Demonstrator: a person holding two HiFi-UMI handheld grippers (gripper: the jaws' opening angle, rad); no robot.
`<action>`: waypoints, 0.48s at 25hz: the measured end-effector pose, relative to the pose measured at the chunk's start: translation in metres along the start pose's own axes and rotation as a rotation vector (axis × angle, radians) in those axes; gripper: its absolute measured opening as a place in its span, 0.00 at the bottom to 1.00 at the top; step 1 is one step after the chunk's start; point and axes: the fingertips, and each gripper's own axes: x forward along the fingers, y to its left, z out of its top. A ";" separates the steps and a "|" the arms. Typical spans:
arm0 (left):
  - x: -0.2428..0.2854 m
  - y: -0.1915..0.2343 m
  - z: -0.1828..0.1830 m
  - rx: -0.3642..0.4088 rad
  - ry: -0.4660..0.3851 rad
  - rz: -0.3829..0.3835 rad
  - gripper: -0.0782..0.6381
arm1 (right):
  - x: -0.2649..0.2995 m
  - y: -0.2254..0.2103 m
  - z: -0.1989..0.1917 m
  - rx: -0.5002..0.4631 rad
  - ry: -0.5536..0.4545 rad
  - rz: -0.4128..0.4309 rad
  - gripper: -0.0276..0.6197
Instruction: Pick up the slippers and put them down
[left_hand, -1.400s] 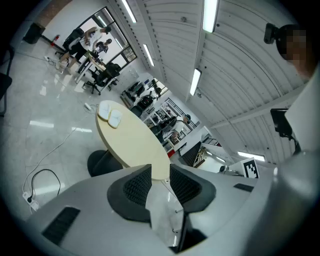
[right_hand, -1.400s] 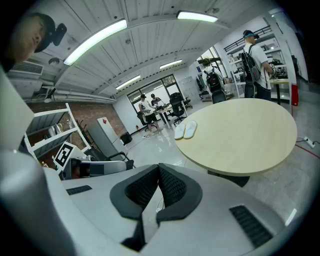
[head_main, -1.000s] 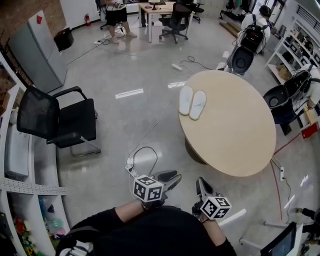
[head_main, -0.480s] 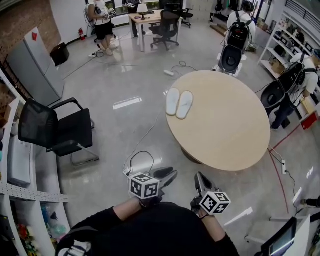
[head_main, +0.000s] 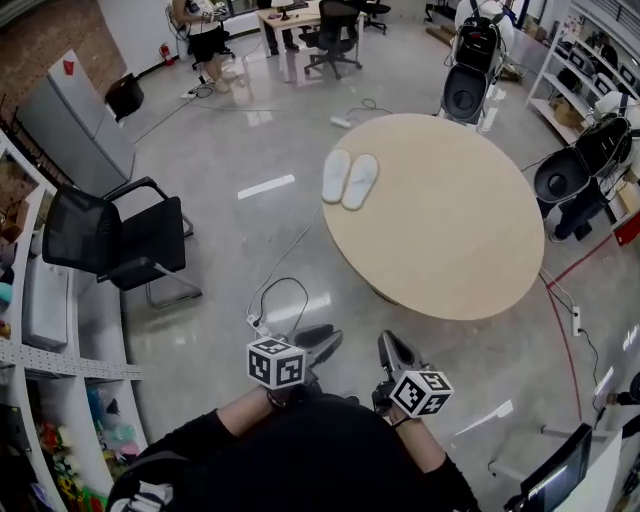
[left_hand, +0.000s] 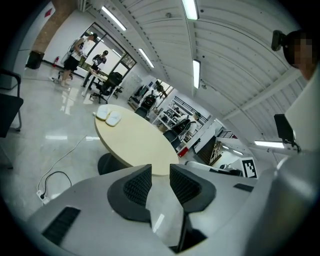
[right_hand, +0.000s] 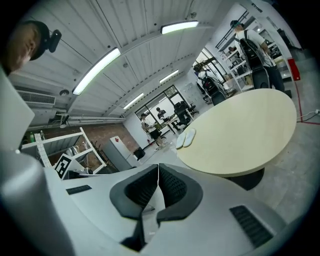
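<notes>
The pair of pale white slippers (head_main: 337, 175) lay flat on the round beige tabletop (head_main: 450, 220) well ahead of me. They sat side by side and parallel, just about touching, close to the tabletop's far left edge. From where I looked down, both lay slightly slanted.

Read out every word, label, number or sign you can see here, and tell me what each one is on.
No text can be read in any view.
Red sticker on the grey cabinet: too small to read.
Marker cubes: black-and-white square patterns only, no letters or numbers.
</notes>
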 end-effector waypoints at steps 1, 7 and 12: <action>-0.002 0.000 -0.003 0.000 0.007 0.012 0.28 | 0.000 -0.001 -0.003 0.016 0.006 0.010 0.07; -0.013 0.039 0.000 -0.031 -0.021 0.133 0.28 | 0.031 -0.009 -0.018 0.066 0.064 0.048 0.07; 0.023 0.053 0.024 -0.021 0.015 0.062 0.28 | 0.060 -0.030 0.005 0.036 0.063 -0.018 0.07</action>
